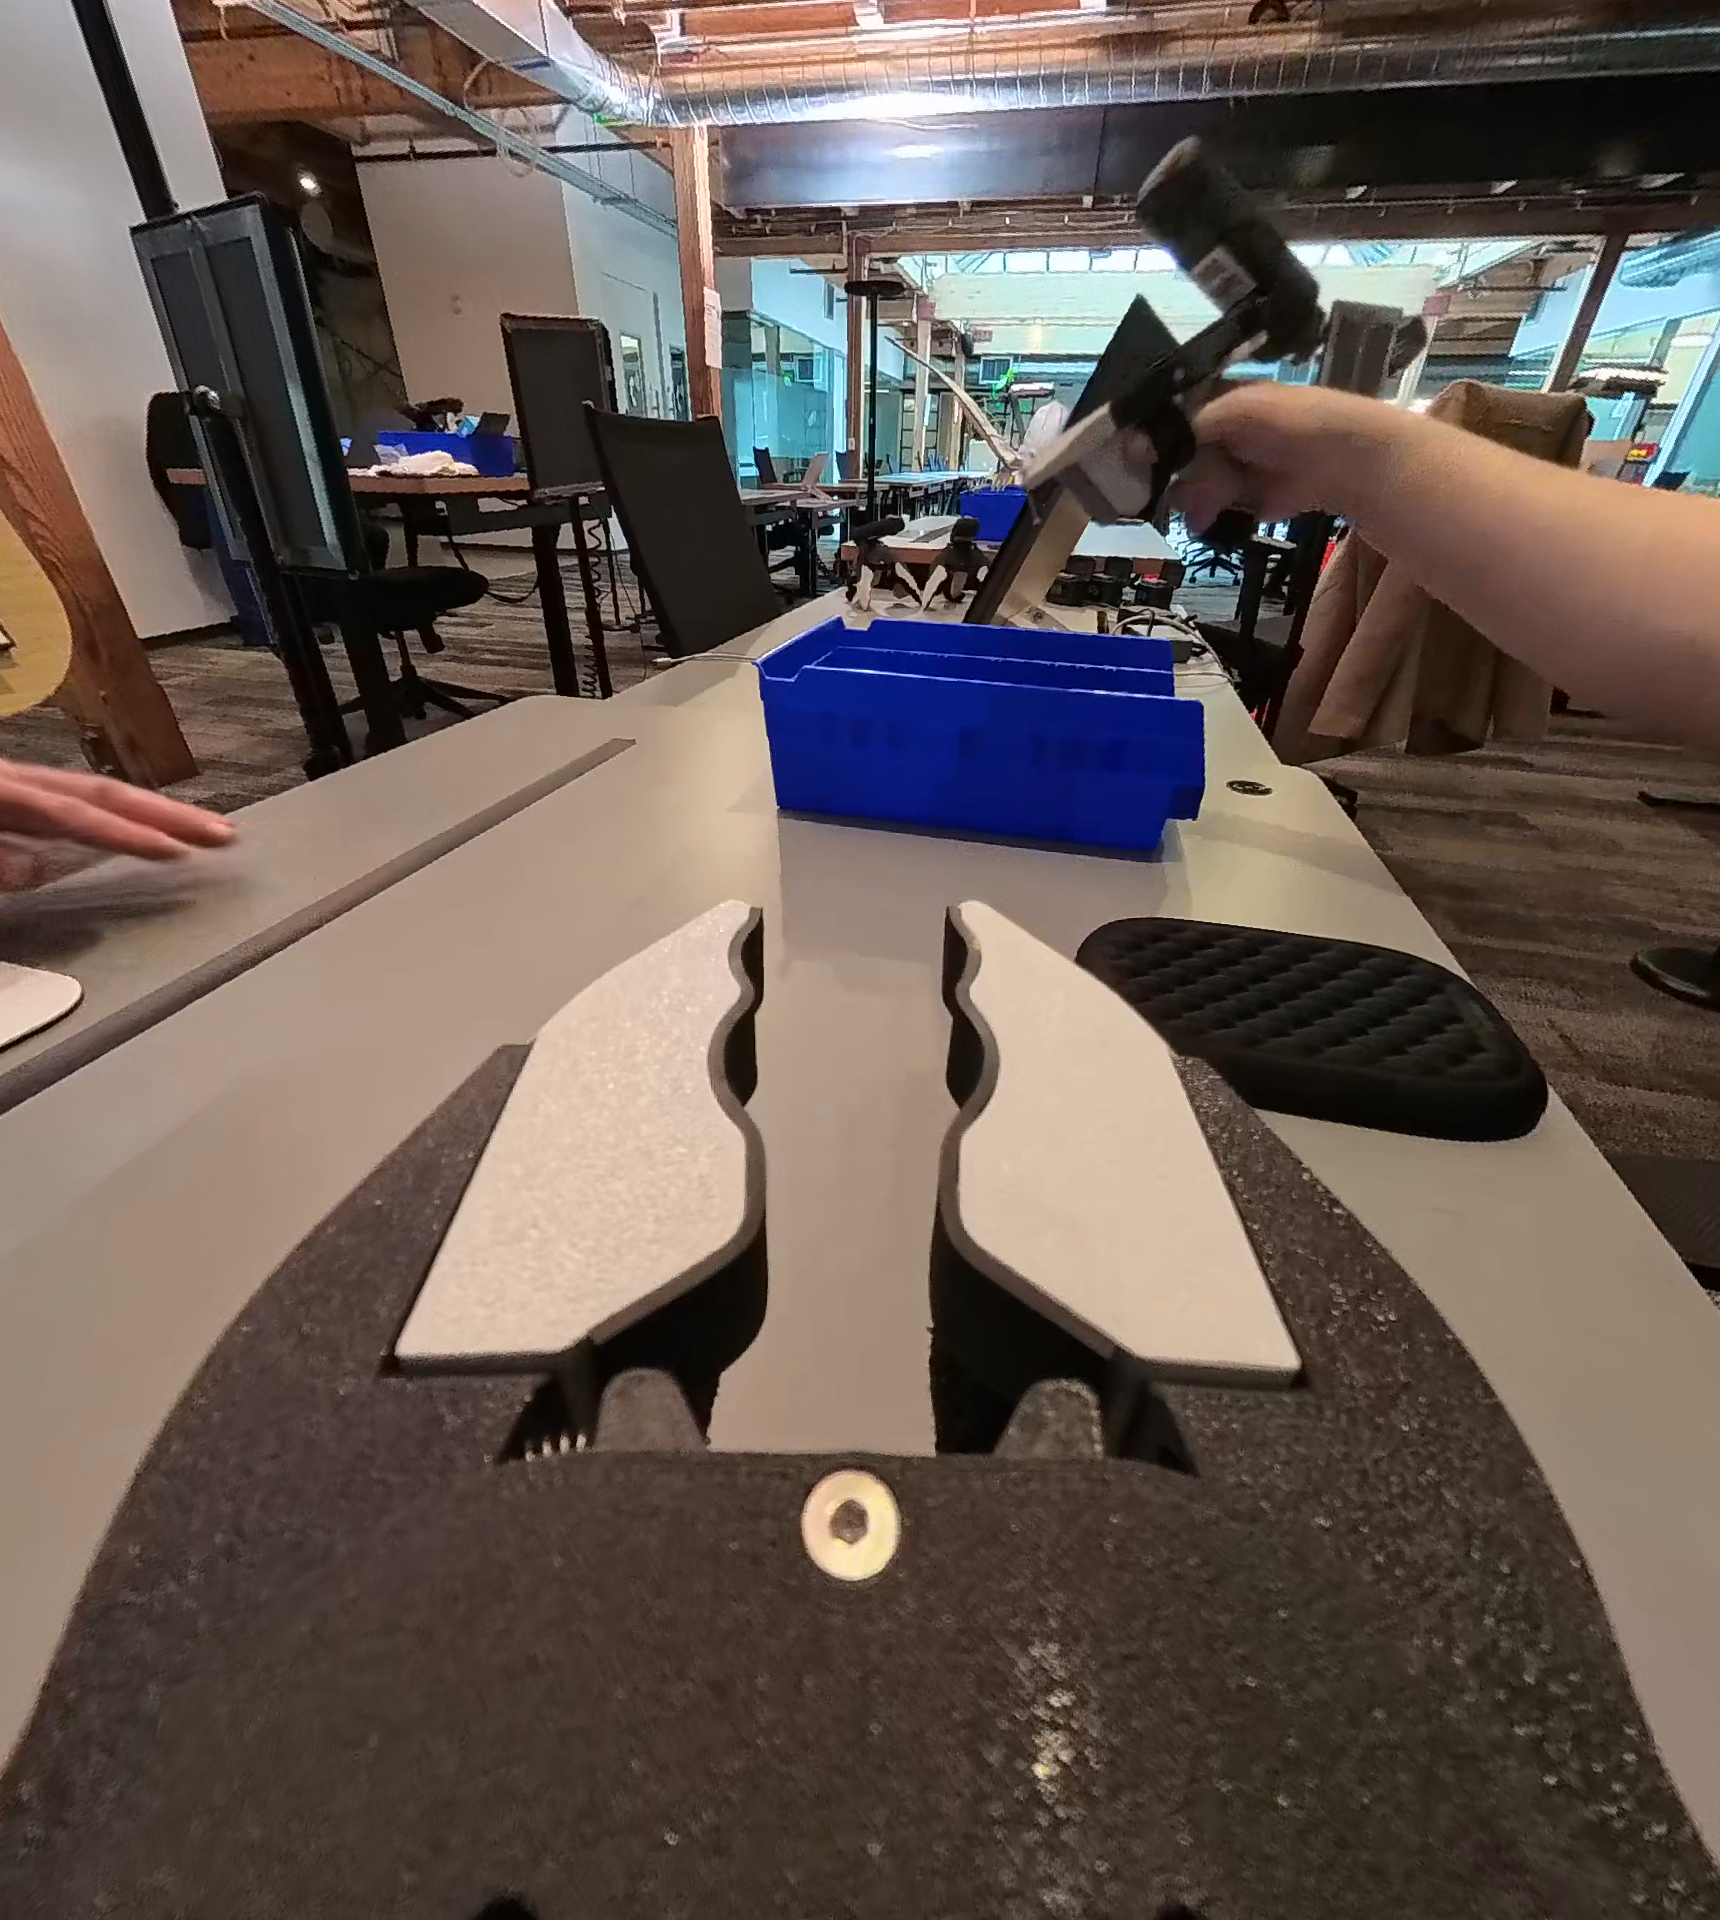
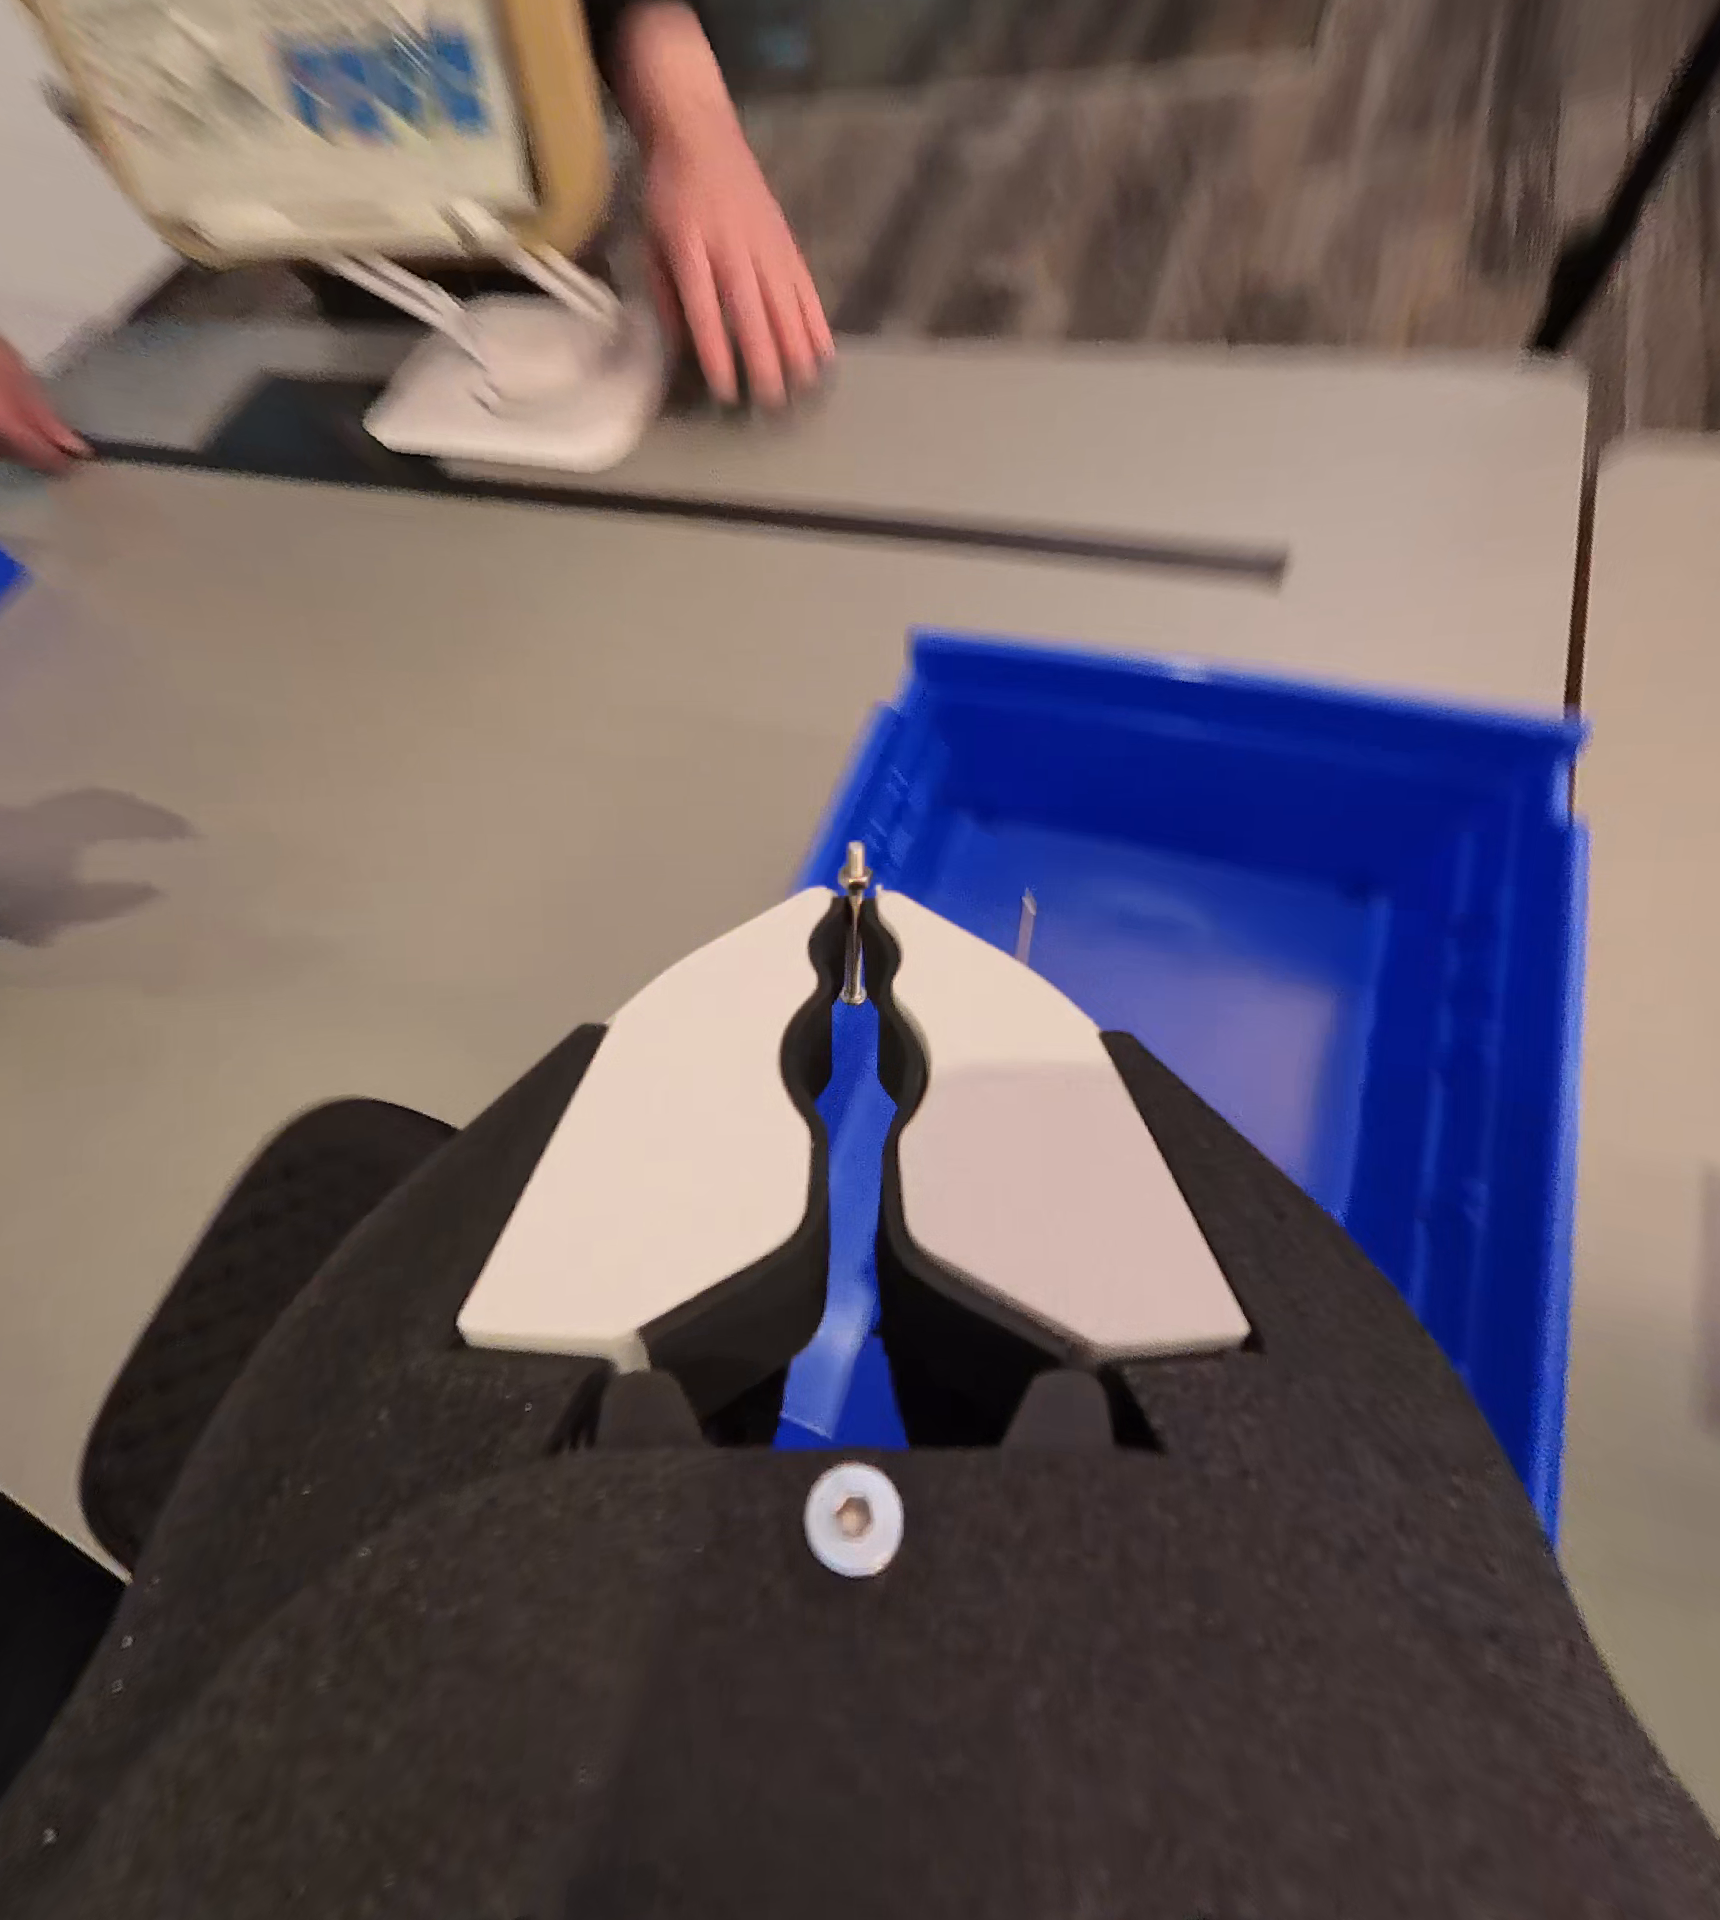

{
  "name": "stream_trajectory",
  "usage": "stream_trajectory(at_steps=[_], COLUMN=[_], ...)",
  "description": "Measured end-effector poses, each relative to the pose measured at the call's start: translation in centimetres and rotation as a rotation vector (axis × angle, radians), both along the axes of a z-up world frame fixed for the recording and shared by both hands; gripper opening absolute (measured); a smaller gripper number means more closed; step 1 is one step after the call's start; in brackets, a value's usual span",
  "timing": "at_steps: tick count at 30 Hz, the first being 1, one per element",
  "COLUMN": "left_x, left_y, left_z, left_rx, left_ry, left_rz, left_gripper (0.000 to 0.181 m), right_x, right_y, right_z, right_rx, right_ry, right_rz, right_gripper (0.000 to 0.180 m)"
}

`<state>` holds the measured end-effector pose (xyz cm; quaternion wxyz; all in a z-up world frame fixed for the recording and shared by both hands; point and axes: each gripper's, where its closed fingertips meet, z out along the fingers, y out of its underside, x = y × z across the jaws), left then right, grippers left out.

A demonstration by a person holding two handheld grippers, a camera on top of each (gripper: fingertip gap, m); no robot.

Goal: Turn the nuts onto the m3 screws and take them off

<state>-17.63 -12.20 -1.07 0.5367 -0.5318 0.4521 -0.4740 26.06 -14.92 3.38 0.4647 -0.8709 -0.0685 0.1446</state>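
Note:
My left gripper [image 1: 851, 920] is open and empty, low over the grey table [image 1: 523, 987], pointing at the blue bin [image 1: 981, 748]. My right gripper [image 2: 854, 902] is shut on a small silver screw [image 2: 853, 925] whose head sticks out past the fingertips. It hangs above the near left wall of the blue bin [image 2: 1438, 1039]. The bin's floor looks bare apart from a thin pale streak. In the left wrist view the right gripper [image 1: 1043, 442] is held high by a hand [image 1: 1282, 447] above and behind the bin. No nut shows.
A black ribbed pad [image 1: 1313, 1023] lies right of my left gripper. Another person's hand [image 1: 56, 821] rests at the table's left, also in the right wrist view [image 2: 731, 260], near a white stand base [image 2: 523, 405]. A slot [image 2: 835, 525] crosses the table. Chairs and desks stand behind. There is about 45 cm between the tips of the two grippers.

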Motion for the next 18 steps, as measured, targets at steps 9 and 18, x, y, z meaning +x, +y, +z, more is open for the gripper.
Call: stream_trajectory(at_steps=[9, 18], left_x=[0.5, 0.4], left_y=[0.9, 2.5], left_z=[-1.2, -0.7], left_rx=[-0.009, -0.064], left_ry=[0.046, 0.059], left_rz=[0.019, 0.087], left_gripper=[0.032, 0.031], right_x=[1.7, 2.2], right_y=[2.9, 6.0], right_z=[-9.0, -13.4], right_rx=[-0.308, -0.528], right_ry=[-0.048, -0.064], right_rz=[0.002, -0.002], right_gripper=[0.002, 0.003])
